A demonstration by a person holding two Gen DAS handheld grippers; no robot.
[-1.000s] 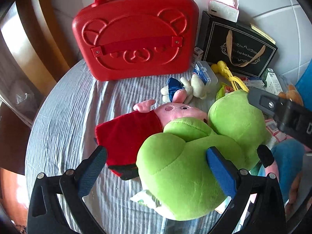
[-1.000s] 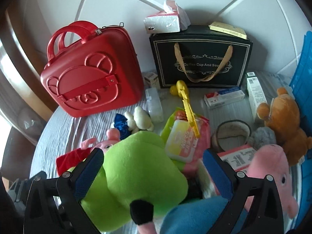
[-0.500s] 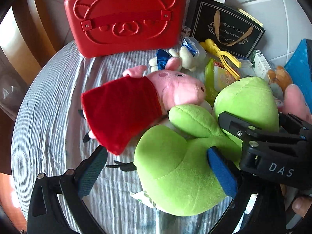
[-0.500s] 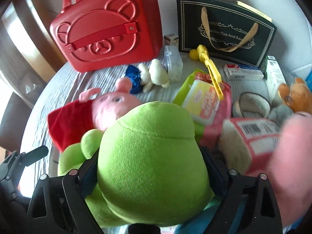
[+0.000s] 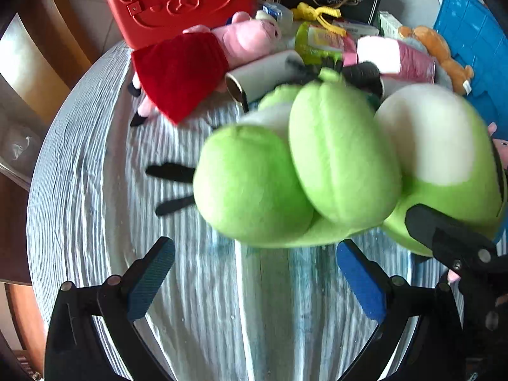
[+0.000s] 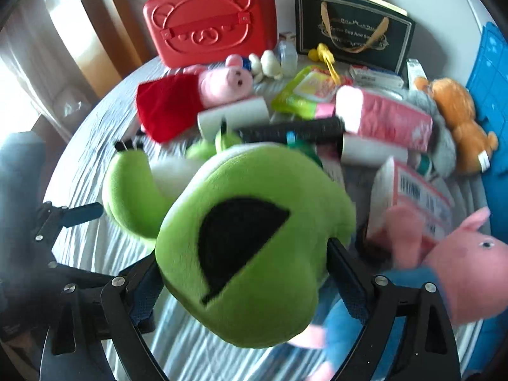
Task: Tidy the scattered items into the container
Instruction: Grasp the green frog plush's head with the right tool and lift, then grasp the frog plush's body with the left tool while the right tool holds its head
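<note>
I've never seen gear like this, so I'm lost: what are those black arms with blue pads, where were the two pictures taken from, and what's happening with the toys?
There is no robot here. A person holds a two-fingered grasping tool in each hand, and a wide-angle camera on each looks along its fingers. One picture comes from the left tool, which is open with nothing between its pads. The other comes from the right tool: a green plush toy sits pressed between its pads, though its jaws are opening. On the striped cloth lie a pig plush in a red dress, cardboard tubes and a brown teddy bear. A red bear-face case and a black gift bag stand behind.
</note>
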